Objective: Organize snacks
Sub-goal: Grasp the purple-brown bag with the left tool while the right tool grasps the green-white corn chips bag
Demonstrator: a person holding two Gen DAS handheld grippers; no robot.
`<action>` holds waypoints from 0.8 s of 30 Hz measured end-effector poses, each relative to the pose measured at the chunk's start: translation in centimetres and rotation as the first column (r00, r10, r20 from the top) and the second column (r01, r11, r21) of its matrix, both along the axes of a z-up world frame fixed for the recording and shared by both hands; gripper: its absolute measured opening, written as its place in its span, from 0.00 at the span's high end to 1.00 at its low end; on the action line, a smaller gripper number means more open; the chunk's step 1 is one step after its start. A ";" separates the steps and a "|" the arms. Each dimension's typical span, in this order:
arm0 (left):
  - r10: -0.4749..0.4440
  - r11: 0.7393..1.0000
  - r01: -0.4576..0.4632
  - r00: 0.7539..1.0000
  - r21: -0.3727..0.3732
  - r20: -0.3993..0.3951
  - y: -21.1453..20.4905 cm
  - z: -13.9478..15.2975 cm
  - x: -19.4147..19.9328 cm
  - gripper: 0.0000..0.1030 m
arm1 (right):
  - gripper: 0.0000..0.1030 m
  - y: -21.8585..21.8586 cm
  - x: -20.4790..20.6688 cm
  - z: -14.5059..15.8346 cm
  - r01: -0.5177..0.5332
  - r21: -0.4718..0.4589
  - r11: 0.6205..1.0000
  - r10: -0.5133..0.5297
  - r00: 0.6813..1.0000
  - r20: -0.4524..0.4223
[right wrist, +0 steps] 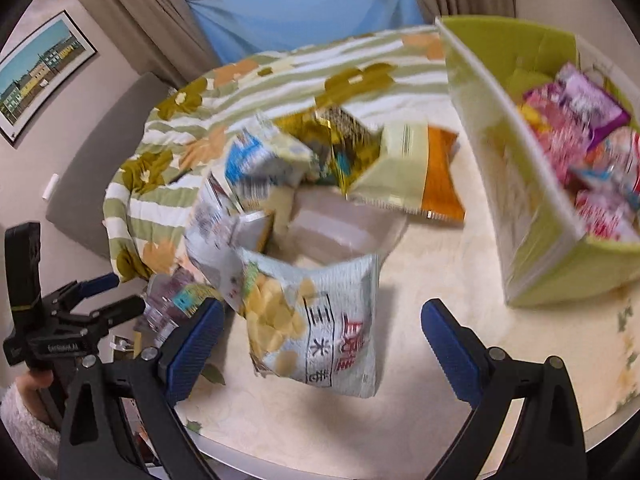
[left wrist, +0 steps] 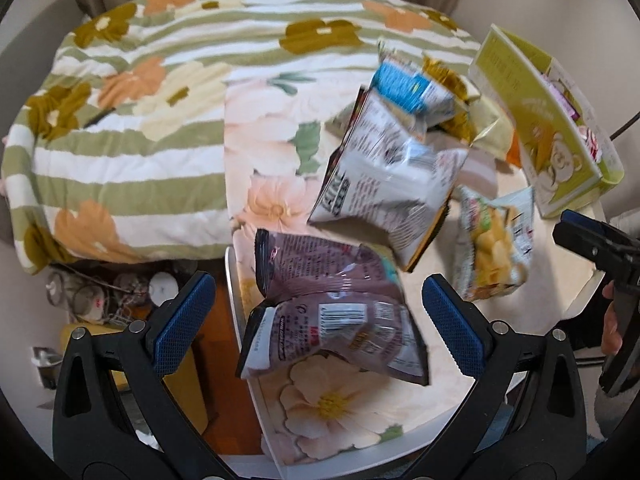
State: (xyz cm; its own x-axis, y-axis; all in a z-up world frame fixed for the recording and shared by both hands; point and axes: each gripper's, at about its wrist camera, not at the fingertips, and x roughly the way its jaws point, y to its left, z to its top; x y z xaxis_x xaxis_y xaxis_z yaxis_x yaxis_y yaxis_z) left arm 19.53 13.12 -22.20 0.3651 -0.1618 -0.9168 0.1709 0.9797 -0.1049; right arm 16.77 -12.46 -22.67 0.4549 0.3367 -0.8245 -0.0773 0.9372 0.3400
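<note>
Left gripper agape over purple bag; right gripper agape over chip bag — pre-grasp; next, clamp, carry to green box.

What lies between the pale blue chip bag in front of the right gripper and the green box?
Only bare tabletop: in the right wrist view nothing sits between the pale blue chip bag and the green box.

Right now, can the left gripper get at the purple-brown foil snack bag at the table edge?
Probably yes. The left gripper has its jaws open, the purple-brown foil snack bag lies between them, and nothing covers it.
</note>
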 end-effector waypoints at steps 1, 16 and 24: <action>-0.003 1.000 0.003 1.000 0.002 -0.008 0.0 -0.5 0.1 0.01 | 0.05 0.2 -0.1 -0.6 -0.005 -0.004 1.000 0.005 1.000 -0.011; -0.023 0.995 0.029 0.997 0.095 -0.067 -3.3 -5.1 0.6 0.02 | 0.05 0.5 1.2 -5.3 -0.069 0.040 0.997 0.072 0.994 -0.081; -0.006 0.990 0.015 0.998 0.141 -0.064 -4.9 -5.8 -0.2 0.00 | 0.05 0.6 1.3 -5.6 -0.110 0.072 0.991 0.116 0.989 -0.088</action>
State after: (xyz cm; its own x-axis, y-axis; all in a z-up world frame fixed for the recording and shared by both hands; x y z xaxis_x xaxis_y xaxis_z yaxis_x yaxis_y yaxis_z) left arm 19.35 8.23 -28.04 0.3047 -0.0327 -0.9519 0.1783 0.9837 0.0233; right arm 18.03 -11.90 -28.26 0.3347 0.4372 -0.8348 -0.1471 0.8992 0.4120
